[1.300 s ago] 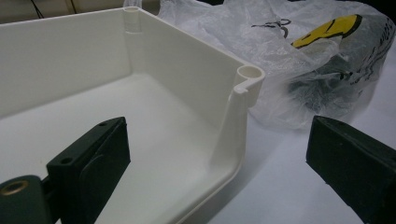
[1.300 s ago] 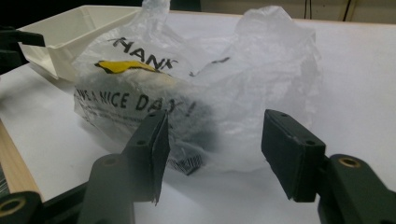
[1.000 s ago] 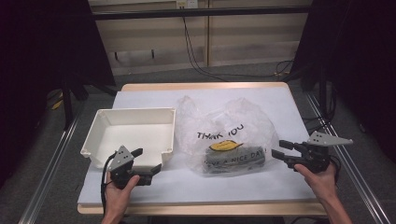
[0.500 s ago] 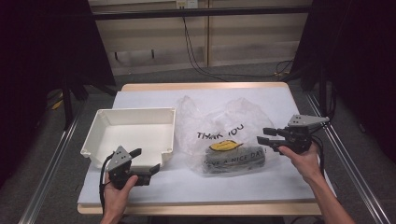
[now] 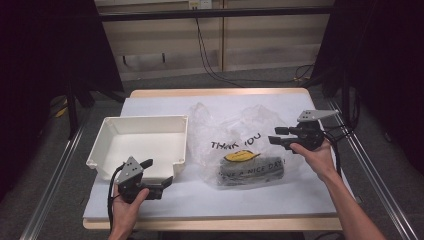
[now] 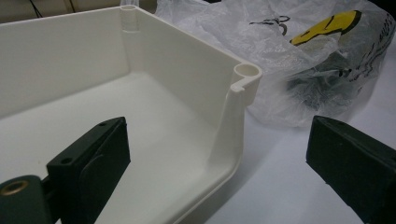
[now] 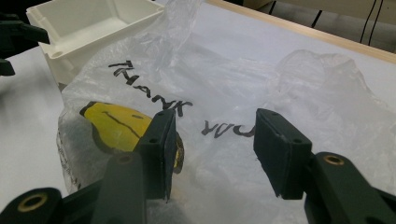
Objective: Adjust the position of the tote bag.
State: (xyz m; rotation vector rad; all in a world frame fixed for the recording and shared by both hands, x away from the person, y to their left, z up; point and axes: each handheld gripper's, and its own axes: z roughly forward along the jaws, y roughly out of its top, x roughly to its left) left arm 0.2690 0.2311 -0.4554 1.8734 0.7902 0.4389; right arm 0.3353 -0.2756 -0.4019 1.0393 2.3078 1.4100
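In the high view we hold the right gripper (image 5: 274,136) at the right of centre, over the right edge of the clear plastic bag (image 5: 240,145), its jaws pointing left across the frame. Those jaws stand partly apart and have just been closing a little; nothing sits between them, and in the right gripper view (image 7: 212,149) we see only the crinkled film and its black lettering behind the gap. We cannot tell whether the tips touch the film.

The bag lies at the middle of the white table (image 5: 310,200), printed with words and a yellow smiley (image 5: 241,156), and a dark bundle (image 5: 250,172) shows through its lower part. The bag's left edge lies just beside the white tray (image 5: 100,150), which sits at centre left.

We hold the left gripper (image 5: 161,175) at the lower left of the high view, just below the tray's near wall, jaws pointing right. In the left gripper view (image 6: 219,154) the jaws stand wide apart and grip nothing; the tray's near corner rises between them without touching either pad, and the bag fills the upper right of that frame.
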